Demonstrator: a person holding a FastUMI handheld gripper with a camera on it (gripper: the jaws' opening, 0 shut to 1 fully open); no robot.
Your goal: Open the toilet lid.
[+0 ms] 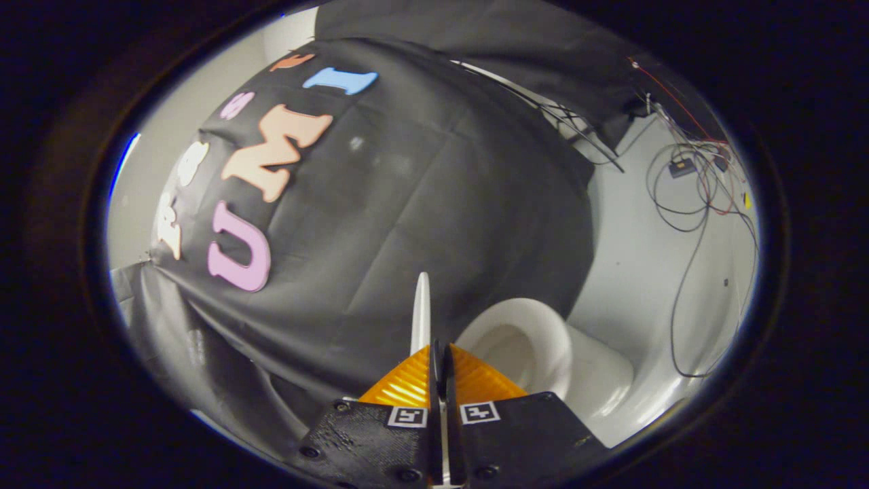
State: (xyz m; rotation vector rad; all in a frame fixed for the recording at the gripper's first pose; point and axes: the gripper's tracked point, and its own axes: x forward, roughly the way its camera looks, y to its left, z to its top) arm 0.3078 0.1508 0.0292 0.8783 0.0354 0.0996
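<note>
The white toilet lid point(421, 305) is raised and shows edge-on as a thin white strip rising from between my fingers. My gripper point(440, 350) is shut on that edge, with both fingers pressed against it. Just right of the fingers lies the open white toilet bowl point(533, 339) with its rounded rim, and its interior is in view. The lower part of the lid is hidden behind my fingers.
The black cloth wall point(407, 204) hangs close behind the lid and bowl. To the right, a white floor point(645, 272) carries loose cables point(686, 204) and a small dark box point(681, 167). The toilet's white base point(604, 384) bulges toward the right.
</note>
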